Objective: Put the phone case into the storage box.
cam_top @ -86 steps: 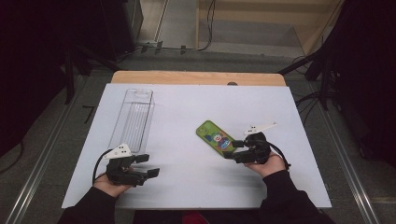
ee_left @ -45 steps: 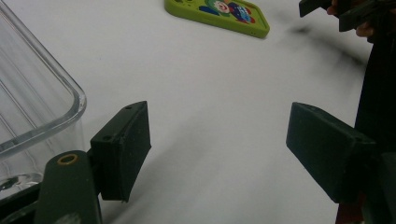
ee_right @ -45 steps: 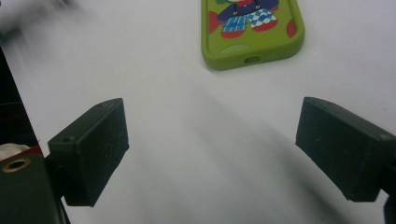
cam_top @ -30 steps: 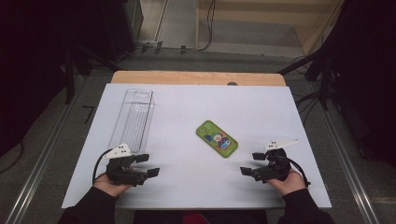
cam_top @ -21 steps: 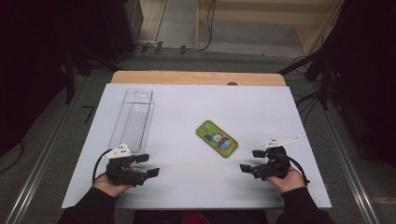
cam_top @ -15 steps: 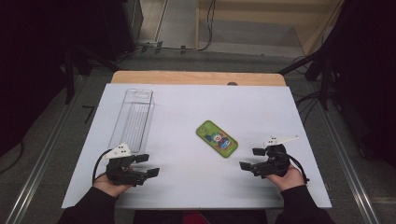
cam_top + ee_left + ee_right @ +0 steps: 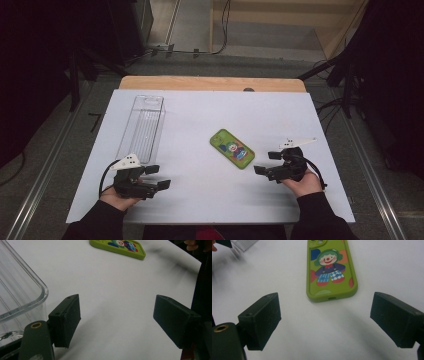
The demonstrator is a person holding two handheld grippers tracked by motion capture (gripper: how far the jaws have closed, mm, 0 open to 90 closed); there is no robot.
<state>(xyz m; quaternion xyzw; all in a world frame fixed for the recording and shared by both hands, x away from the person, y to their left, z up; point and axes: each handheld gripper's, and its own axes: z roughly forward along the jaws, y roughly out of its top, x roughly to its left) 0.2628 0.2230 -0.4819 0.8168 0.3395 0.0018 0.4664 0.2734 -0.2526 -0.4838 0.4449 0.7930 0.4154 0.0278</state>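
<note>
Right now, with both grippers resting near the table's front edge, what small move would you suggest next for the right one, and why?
Probably ease the right gripper forward toward the green phone case. Its jaws stand open and empty, and the case lies flat on the white table just ahead of them, apart from the pads. The left gripper sits open beside the clear container, so it looks idle.

Bare white bench (image 7: 200, 185) lies between the right tongs (image 7: 266, 162) and green phone case (image 7: 232, 148) at their ten o'clock; a clear box (image 7: 142, 127) flanks the left tongs (image 7: 158, 177).
</note>
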